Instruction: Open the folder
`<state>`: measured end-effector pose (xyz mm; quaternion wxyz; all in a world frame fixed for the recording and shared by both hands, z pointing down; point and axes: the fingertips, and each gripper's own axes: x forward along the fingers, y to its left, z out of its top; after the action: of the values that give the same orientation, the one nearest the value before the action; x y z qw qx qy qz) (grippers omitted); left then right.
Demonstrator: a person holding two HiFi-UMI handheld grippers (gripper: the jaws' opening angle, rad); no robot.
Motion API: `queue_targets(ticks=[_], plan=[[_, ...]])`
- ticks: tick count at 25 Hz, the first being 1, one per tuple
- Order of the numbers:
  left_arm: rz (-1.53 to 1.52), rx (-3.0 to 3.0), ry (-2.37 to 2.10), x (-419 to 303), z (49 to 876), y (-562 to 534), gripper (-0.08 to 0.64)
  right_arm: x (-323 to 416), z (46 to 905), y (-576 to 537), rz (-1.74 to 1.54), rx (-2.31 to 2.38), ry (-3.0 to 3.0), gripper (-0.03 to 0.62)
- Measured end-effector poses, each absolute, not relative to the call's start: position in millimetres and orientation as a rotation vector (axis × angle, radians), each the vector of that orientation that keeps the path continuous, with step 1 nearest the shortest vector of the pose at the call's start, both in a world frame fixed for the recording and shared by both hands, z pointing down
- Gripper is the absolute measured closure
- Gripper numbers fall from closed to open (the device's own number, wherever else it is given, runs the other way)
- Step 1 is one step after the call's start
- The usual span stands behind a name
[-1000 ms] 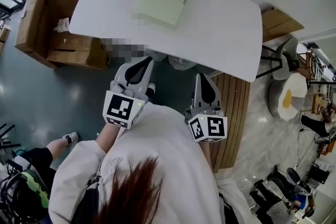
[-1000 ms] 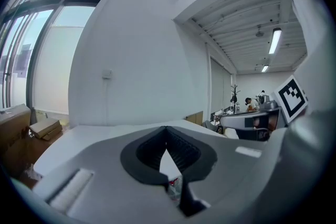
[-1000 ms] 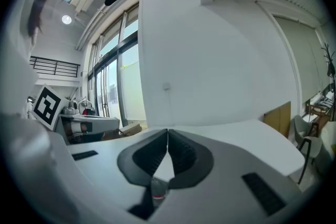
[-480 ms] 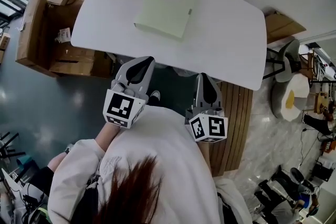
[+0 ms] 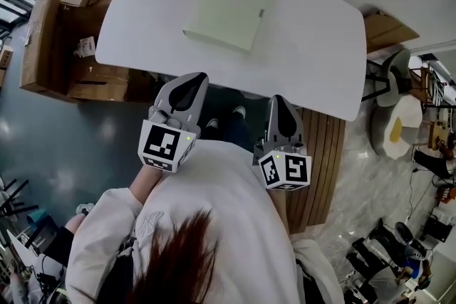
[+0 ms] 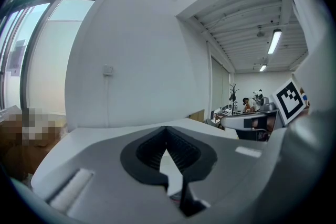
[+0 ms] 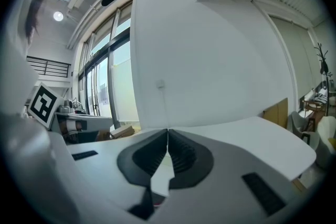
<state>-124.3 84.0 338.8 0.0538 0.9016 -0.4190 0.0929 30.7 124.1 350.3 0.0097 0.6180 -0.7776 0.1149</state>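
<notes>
A pale green folder (image 5: 224, 14) lies closed and flat on the white table (image 5: 313, 53), toward its far middle. My left gripper (image 5: 190, 80) is held short of the table's near edge, jaws together with nothing between them. My right gripper (image 5: 278, 101) hangs beside it, also short of the edge, jaws touching at the tips and holding nothing. In the left gripper view the left gripper (image 6: 166, 128) points level across the tabletop (image 6: 105, 131) toward a white wall. The right gripper view shows the right gripper (image 7: 167, 131) the same way, over the tabletop (image 7: 252, 136).
Cardboard boxes (image 5: 50, 32) stand on the floor left of the table. A slatted wooden panel (image 5: 319, 167) lies at the table's near right corner, with a chair and round stool (image 5: 393, 126) further right. A white wall (image 6: 136, 60) backs the table.
Both grippers have come a little closer to the table's near edge. Their jaws stay together. The folder has not moved.
</notes>
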Motion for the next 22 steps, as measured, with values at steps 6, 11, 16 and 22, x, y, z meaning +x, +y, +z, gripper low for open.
queue_targets(ticks=[6,11,16,22], plan=[[0.289,2.701,-1.300,-119.3,345.4,67.4,0.551,36.4,357.5,104.4,0.386,1.885,-2.438,0.584],[0.299,2.658,-1.335,-108.7,350.8,44.6,0.551,47.5,360.8,74.8,0.402,1.832,-2.465,0.584],[0.304,2.618,-1.387,-88.0,351.8,8.7,0.551,71.2,359.2,35.9,0.411,1.787,-2.498,0.584],[0.290,2.601,-1.446,-54.2,340.6,-35.2,0.551,109.3,352.4,-6.3,0.411,1.736,-2.527,0.584]])
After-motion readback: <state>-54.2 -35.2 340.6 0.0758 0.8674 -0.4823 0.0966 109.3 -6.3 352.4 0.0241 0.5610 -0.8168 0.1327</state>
